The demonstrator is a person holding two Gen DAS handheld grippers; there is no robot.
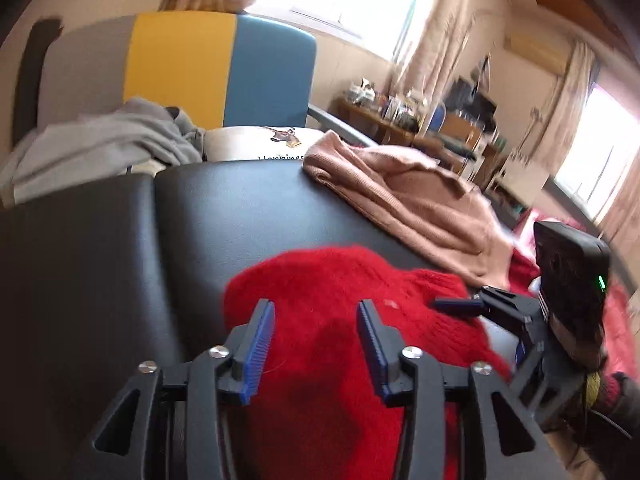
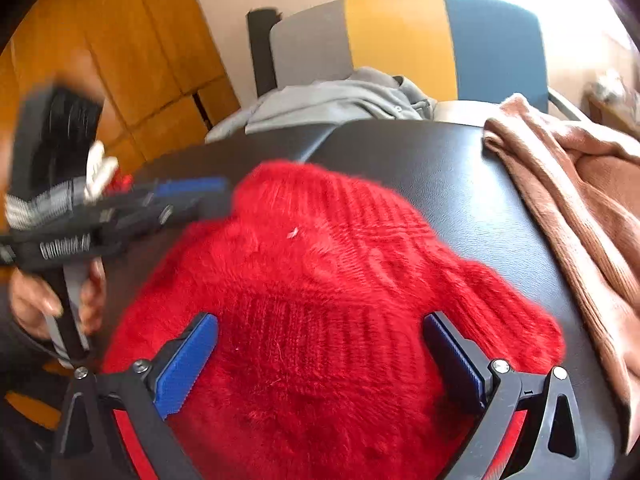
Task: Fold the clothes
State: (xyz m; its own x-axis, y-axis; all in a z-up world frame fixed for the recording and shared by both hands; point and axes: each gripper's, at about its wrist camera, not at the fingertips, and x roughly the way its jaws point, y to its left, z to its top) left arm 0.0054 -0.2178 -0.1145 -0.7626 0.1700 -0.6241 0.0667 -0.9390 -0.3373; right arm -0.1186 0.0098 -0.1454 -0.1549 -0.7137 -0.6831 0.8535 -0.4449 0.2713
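Observation:
A fluffy red knit sweater (image 1: 340, 276) (image 2: 320, 256) lies bunched on a black padded surface (image 1: 220, 208) (image 2: 460, 168). My left gripper (image 1: 316, 314) hovers just over the sweater's near-left part, open, its blue pads apart and the knit showing between them. My right gripper (image 2: 320, 330) is open wide over the sweater's ribbed near edge and grips nothing. In the left wrist view the right gripper (image 1: 456, 303) comes in from the right. In the right wrist view the left gripper (image 2: 192, 194) reaches the sweater's left edge, with a hand (image 2: 28, 304) on its handle.
A pink-tan knit garment (image 1: 420, 200) (image 2: 580, 184) is heaped on the right of the black surface. Behind it stands a chair (image 1: 180, 64) (image 2: 400, 32) with a grey, yellow and blue back, holding a grey hoodie (image 1: 112, 140) (image 2: 332, 100) and a white printed item (image 1: 260, 142).

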